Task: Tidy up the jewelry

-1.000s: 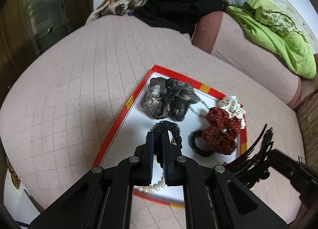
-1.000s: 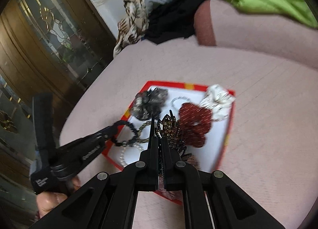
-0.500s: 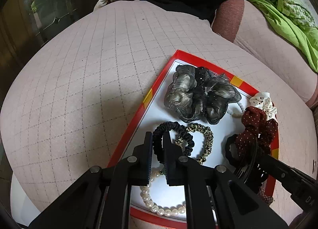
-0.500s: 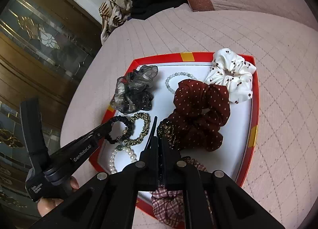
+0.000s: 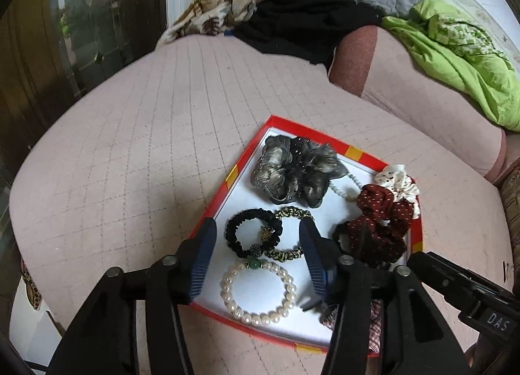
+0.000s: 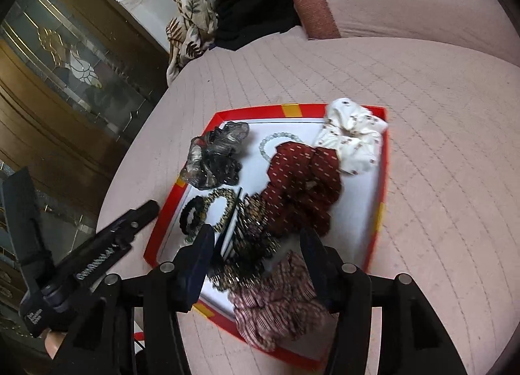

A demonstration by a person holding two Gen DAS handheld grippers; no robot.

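A red-rimmed tray (image 5: 227, 185) with a white floor lies on the pink quilted cushion. My left gripper (image 5: 256, 246) is opening over it, and the black hair tie (image 5: 252, 233) lies loose on the tray floor between its jaws, overlapping a leopard-print tie (image 5: 291, 253). A pearl bracelet (image 5: 258, 292) lies just below them. My right gripper (image 6: 256, 246) is also opening. The beaded dark hair claw (image 6: 252, 241) rests in the tray between its jaws, with no pad pressing on it. A plaid scrunchie (image 6: 279, 305) sits at the tray's near edge.
Also in the tray are a grey sheer scrunchie (image 5: 294, 176), a dark red dotted scrunchie (image 6: 300, 186), a white scrunchie (image 6: 354, 139) and a pale bead bracelet (image 6: 276, 141). Clothes are piled at the cushion's far end, and a dark wood-and-glass door (image 6: 65, 59) stands to the left.
Both grippers were shut, the left on the black hair tie and the right on the hair claw. Both have opened, and the two items now lie in the tray.
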